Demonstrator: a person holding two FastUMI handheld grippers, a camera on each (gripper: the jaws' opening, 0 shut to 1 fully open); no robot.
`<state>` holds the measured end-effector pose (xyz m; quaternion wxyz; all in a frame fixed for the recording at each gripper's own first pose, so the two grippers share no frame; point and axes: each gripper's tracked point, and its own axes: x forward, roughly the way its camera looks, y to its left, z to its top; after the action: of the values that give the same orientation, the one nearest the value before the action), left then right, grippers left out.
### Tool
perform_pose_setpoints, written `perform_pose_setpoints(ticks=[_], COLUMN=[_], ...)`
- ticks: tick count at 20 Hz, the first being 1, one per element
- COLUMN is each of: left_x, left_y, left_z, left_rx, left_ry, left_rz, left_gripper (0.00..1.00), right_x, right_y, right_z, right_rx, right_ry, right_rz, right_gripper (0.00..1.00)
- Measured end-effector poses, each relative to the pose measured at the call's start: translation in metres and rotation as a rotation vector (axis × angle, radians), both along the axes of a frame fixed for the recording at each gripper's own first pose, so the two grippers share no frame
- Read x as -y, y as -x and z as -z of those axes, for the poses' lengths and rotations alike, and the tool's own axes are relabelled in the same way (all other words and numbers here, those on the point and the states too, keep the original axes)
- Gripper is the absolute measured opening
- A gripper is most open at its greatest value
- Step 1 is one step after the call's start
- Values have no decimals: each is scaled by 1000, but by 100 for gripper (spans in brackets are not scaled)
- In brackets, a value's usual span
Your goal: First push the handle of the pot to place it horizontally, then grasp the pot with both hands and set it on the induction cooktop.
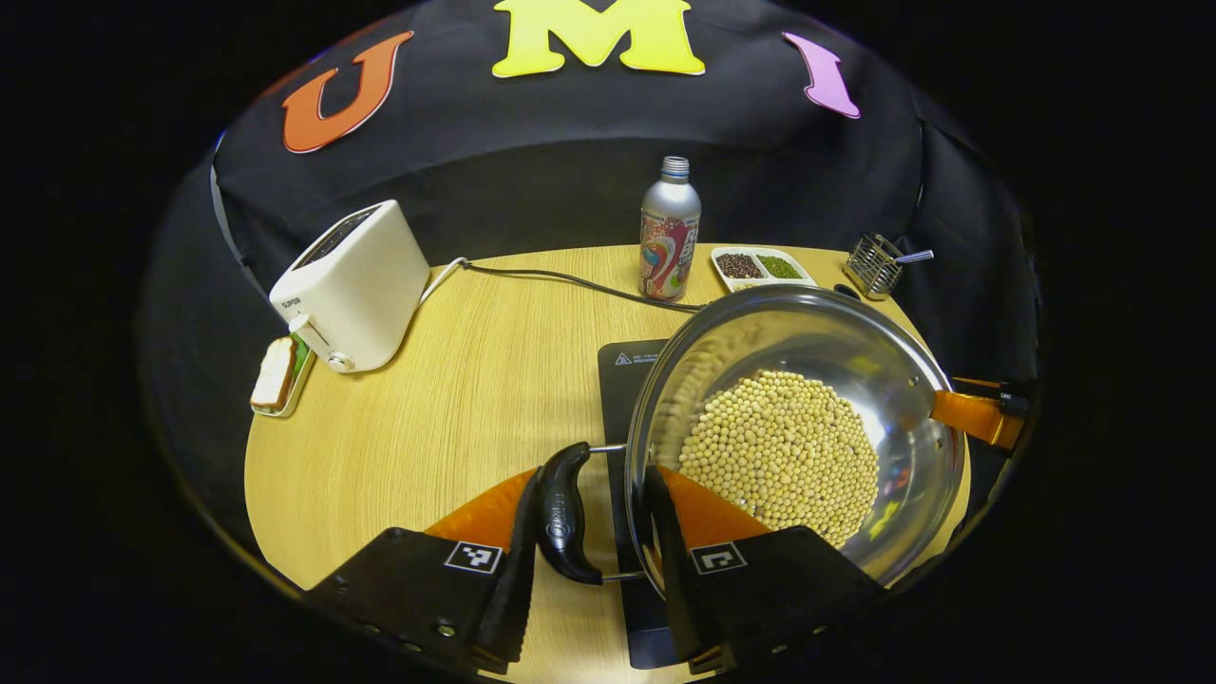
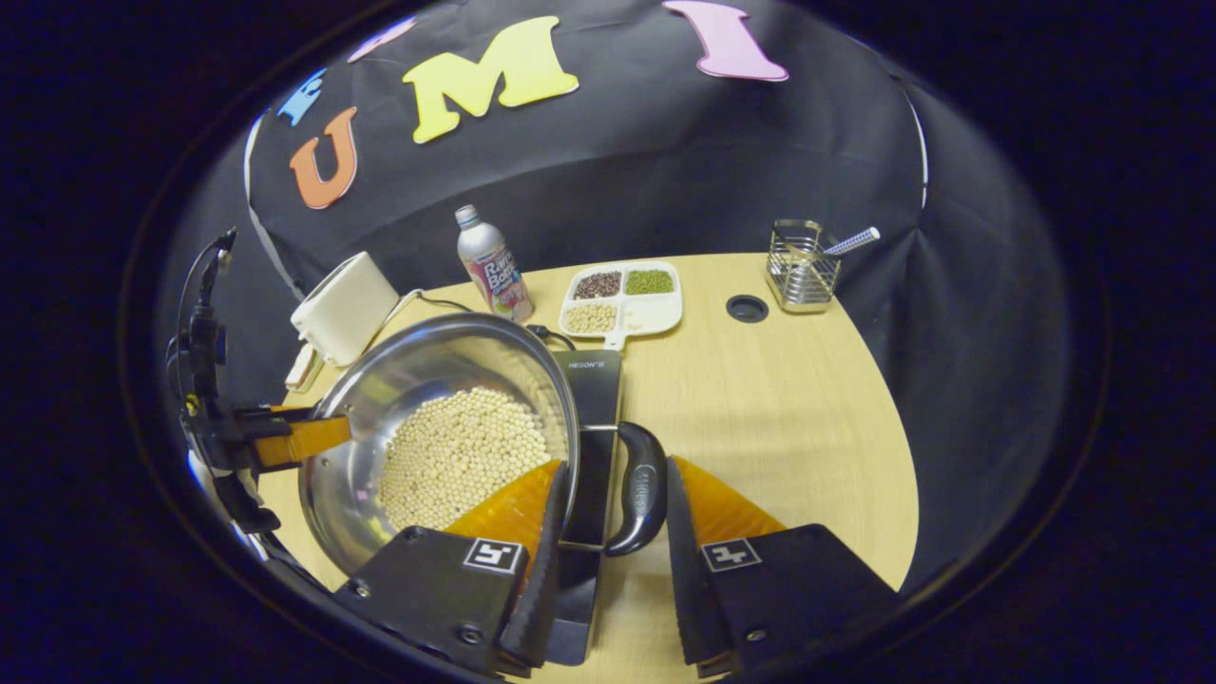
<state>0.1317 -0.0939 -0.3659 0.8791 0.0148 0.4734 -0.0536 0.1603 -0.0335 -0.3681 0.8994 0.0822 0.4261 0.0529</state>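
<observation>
Left gripper view: my left gripper [image 1: 589, 532] straddles the pot [image 1: 798, 427] handle [image 1: 563, 513], fingers apart.
Right gripper [image 2: 608, 532] likewise open around its handle [image 2: 638, 502]; pot over cooktop [image 2: 594, 380], bare table [image 2: 788, 418] rightward.

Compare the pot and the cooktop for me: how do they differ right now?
The pot is round, shiny metal; the cooktop is flat, black and rectangular. The pot holds pale beans and has a black side handle; the cooktop shows a plain top. The pot overlaps the cooktop and hides much of it. Both are over the wooden table. Whether the pot rests on the cooktop, I cannot tell.
</observation>
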Motion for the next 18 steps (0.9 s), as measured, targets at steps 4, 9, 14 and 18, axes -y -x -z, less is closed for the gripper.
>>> perform_pose_setpoints(ticks=[4, 9, 14, 18], left_x=[0, -2, -4, -2], left_y=[0, 0, -6, 1], left_z=[-1, -6, -38, -48], left_rx=[0, 33, 190, 235], left_ry=[1, 0, 0, -29], left_rz=[0, 17, 6, 12], left_gripper=[58, 62, 94, 98], right_x=[2, 4, 9, -7], right_y=[0, 0, 2, 12], right_z=[0, -8, -31, -41], right_rx=[6, 62, 178, 197], right_ry=[-4, 3, 115, 116], right_rz=[1, 15, -16, -42], right_gripper=[55, 65, 99, 98])
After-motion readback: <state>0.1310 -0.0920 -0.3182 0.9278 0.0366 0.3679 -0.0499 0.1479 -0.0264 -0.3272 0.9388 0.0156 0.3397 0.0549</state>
